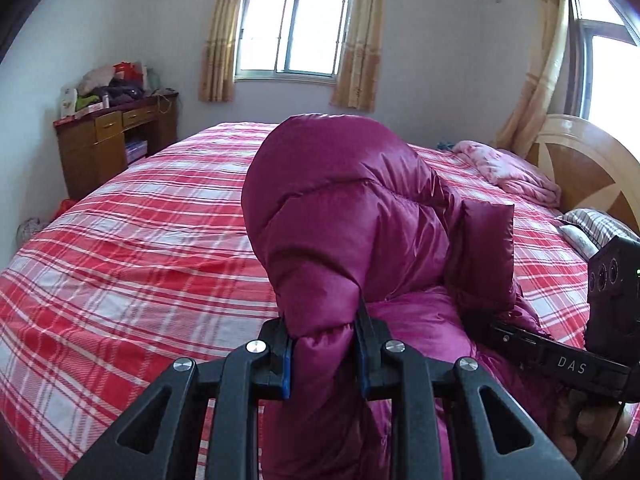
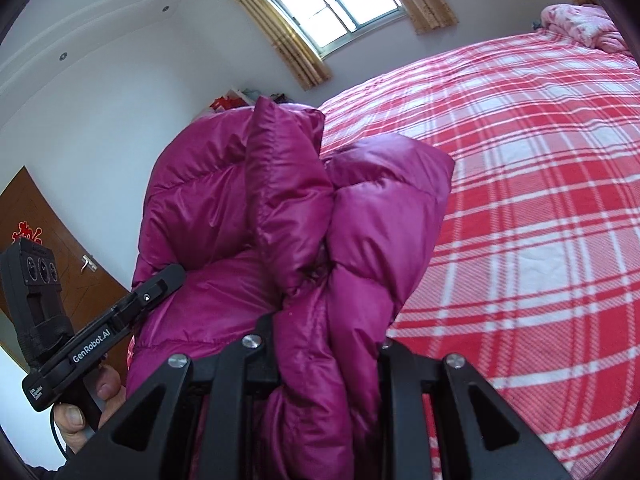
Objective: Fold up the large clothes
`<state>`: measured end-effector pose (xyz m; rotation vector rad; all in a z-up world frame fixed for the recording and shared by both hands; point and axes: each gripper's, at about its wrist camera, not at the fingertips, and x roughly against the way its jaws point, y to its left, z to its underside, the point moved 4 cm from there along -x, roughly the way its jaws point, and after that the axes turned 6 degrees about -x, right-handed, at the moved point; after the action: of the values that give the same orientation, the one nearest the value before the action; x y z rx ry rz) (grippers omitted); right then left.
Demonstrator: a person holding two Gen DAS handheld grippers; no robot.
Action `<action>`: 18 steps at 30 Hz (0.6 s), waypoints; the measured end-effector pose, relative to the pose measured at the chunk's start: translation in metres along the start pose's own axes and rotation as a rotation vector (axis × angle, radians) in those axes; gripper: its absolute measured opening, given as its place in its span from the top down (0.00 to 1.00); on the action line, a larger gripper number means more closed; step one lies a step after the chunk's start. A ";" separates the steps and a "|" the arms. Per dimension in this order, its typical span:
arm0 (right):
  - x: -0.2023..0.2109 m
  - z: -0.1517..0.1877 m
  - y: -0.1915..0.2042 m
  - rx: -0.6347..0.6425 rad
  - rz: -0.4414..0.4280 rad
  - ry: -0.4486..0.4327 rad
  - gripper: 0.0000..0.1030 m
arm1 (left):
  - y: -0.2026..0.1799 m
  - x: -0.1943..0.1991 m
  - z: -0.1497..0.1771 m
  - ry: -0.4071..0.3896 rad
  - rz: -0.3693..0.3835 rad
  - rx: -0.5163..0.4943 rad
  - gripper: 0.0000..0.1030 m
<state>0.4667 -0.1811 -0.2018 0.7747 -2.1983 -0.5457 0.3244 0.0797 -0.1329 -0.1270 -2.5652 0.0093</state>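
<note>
A magenta puffer jacket (image 1: 344, 208) hangs bunched in the air over the red plaid bed (image 1: 140, 240). My left gripper (image 1: 325, 350) is shut on a thick fold of its quilted fabric, the blue pads pressing both sides. In the right wrist view the same jacket (image 2: 256, 200) fills the middle, and my right gripper (image 2: 326, 344) is shut on another padded fold that hides its fingertips. The right gripper (image 1: 516, 332) also shows at the right edge of the left wrist view, buried in the jacket; the left gripper (image 2: 160, 284) shows at the left of the right wrist view, held by a hand (image 2: 76, 420).
A wooden desk (image 1: 116, 140) piled with clutter stands left of the bed. A pink quilt (image 1: 508, 168) and striped pillow (image 1: 596, 224) lie by the wooden headboard (image 1: 580, 160). A curtained window (image 1: 294, 32) is behind; a brown door (image 2: 48, 248) is at left.
</note>
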 end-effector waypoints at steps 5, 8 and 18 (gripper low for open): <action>-0.026 -0.007 0.012 0.026 -0.021 0.027 0.77 | 0.025 -0.001 -0.001 -0.006 -0.043 0.018 0.77; -0.042 -0.010 0.019 0.040 -0.033 0.044 0.77 | 0.041 -0.003 0.000 -0.003 -0.066 0.036 0.77; -0.104 -0.021 0.024 0.058 -0.044 0.116 0.77 | 0.085 -0.020 0.012 0.028 -0.152 0.073 0.76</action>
<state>0.5310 -0.0965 -0.2262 0.8654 -2.1024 -0.4490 0.3421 0.1629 -0.1563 0.0946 -2.5360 0.0437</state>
